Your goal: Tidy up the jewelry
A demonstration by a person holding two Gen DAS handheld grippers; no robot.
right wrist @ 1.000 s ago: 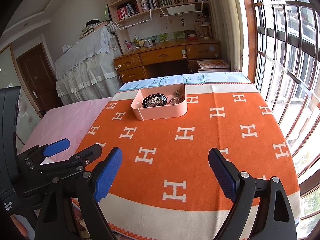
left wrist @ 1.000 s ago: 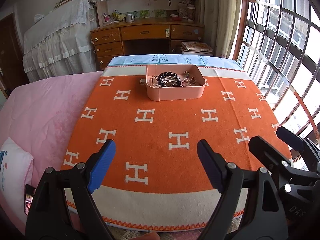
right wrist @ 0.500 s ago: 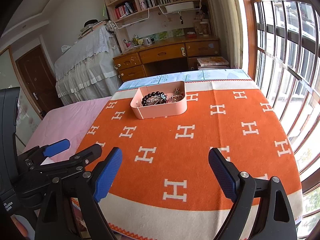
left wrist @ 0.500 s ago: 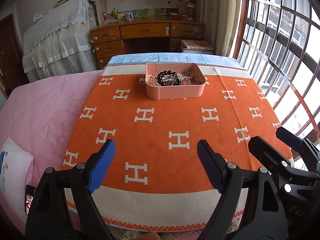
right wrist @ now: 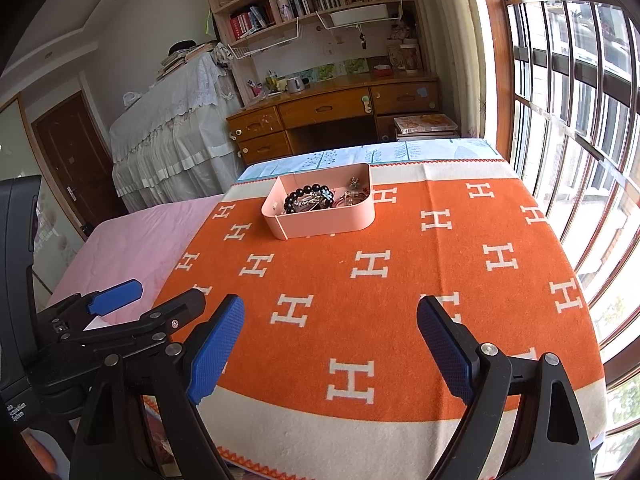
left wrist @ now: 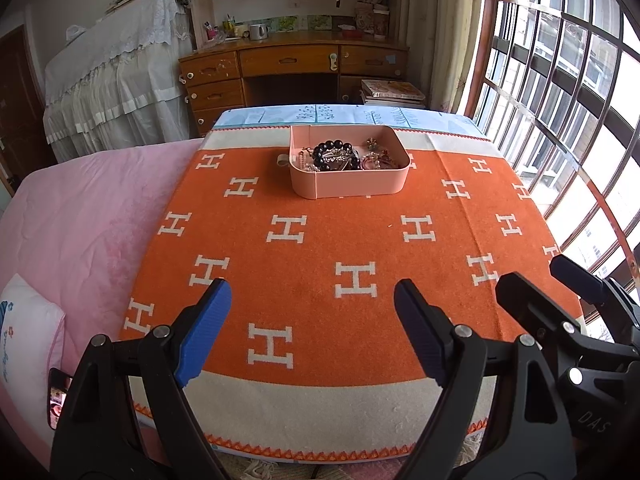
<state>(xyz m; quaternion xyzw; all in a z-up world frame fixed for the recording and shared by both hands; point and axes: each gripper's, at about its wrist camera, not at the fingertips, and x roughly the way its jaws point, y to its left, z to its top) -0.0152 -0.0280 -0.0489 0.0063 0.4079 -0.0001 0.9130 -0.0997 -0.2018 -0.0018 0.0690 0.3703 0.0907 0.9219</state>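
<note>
Pretty much the whole near and middle stretch of the orange blanket [left wrist: 320, 240] is bare, so both grippers have a wide flat run toward the far end. Only thing sitting in the way is the pink tray [left wrist: 348, 184] near the far edge, already heaped with a black bead bracelet [left wrist: 334, 154] and other tangled pieces, so there's little spare room inside. Side by side, the left gripper [left wrist: 312, 332] and right gripper [right wrist: 330, 340] both gape wide, the right one's fingers [left wrist: 532, 300] crowding the left's right flank.
</note>
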